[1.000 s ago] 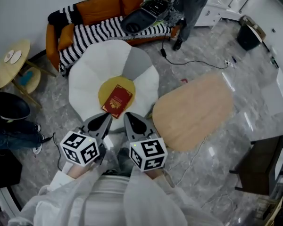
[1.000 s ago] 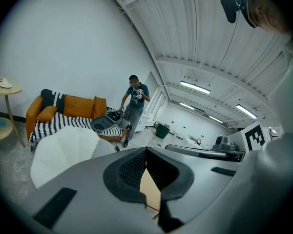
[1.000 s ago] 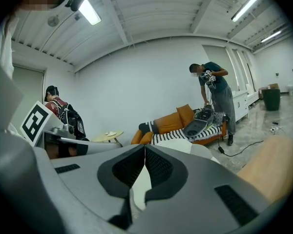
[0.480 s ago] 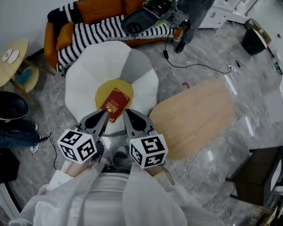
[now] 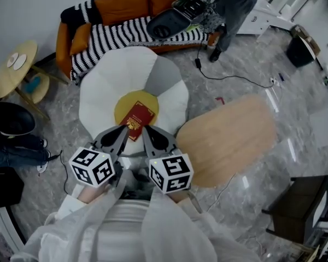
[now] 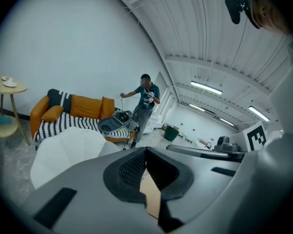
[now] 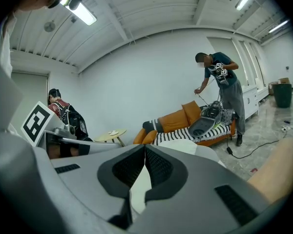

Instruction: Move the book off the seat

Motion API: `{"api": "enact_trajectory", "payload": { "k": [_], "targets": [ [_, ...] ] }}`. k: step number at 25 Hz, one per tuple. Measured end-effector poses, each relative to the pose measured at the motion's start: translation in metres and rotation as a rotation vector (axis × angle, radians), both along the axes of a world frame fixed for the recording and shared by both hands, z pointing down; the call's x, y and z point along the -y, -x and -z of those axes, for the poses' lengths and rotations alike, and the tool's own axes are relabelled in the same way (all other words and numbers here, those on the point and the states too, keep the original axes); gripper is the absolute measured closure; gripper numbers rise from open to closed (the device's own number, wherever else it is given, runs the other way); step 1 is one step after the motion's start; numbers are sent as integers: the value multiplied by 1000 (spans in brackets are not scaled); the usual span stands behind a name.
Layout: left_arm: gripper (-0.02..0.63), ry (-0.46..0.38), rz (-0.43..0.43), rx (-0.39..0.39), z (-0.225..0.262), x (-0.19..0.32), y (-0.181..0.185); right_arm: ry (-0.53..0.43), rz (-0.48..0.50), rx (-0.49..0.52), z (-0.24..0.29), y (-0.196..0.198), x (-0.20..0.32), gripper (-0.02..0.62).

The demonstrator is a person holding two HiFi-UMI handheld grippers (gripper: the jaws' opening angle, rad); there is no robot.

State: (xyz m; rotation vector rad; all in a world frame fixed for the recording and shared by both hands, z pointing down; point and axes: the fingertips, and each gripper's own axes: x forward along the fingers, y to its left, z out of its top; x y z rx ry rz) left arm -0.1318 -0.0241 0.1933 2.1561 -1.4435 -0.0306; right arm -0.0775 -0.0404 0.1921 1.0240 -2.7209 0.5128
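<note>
The red book point(image 5: 137, 120) lies flat on the yellow middle point(image 5: 124, 102) of the white flower-shaped seat point(image 5: 106, 89), and it is not yet lifted. Our left gripper point(image 5: 123, 129) and right gripper point(image 5: 146, 130) hover just beside its near edge. Both have the jaws pressed together, with nothing between them. To do this step well, we think we should first spread one pair of jaws. Then we slide one jaw under the near edge and the other over the cover, and pinch only then, because the soft cushion may give way.
</note>
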Motion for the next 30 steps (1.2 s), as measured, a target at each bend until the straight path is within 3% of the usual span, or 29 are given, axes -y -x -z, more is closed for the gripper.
{"api": "enact_trajectory", "payload": {
  "k": [16, 30],
  "targets": [
    [599, 16, -53, 1, 2, 7, 27, 26, -11, -12, -3, 30, 4, 583],
    [599, 98, -61, -46, -40, 7, 34, 143, 23, -67, -44, 42, 1, 583]
  ]
}}
